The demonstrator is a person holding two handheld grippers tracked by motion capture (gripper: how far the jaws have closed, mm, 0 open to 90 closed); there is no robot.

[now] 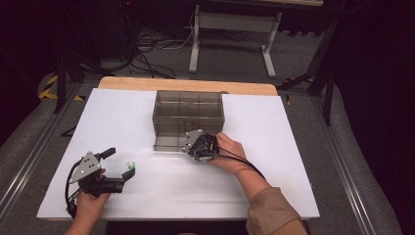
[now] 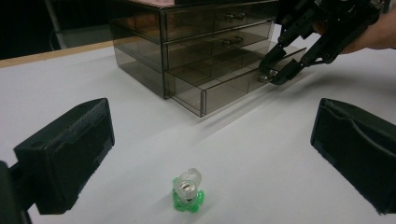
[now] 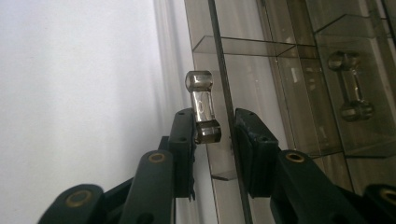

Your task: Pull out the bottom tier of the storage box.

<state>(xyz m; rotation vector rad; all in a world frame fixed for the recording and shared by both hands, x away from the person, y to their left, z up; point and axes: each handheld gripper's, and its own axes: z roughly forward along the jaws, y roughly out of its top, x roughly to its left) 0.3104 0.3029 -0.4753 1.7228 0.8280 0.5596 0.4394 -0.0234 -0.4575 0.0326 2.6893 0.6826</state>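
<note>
Two grippers in play here. My right gripper (image 1: 192, 145) sits mid-frame in the high view at the front of the smoky drawer box (image 1: 188, 115), jaws straddling the bottom drawer's handle (image 3: 202, 106) and front panel. There's a visible gap on the panel side, so I can't tell if it's really clamped yet. The bottom drawer (image 2: 233, 84) is already partly out.

My worry: the handle is a slick little clear bar, and only its lower knob sits between the pads. Pull at an angle and it could pop free, or the whole light box slides across the desk (image 1: 293, 186) instead.

My left gripper (image 1: 115, 164), lower left, has its jaws wide apart. The small green-based clear piece (image 2: 187, 190) stands on the desk between them, untouched, nearer the bottom edge.
</note>
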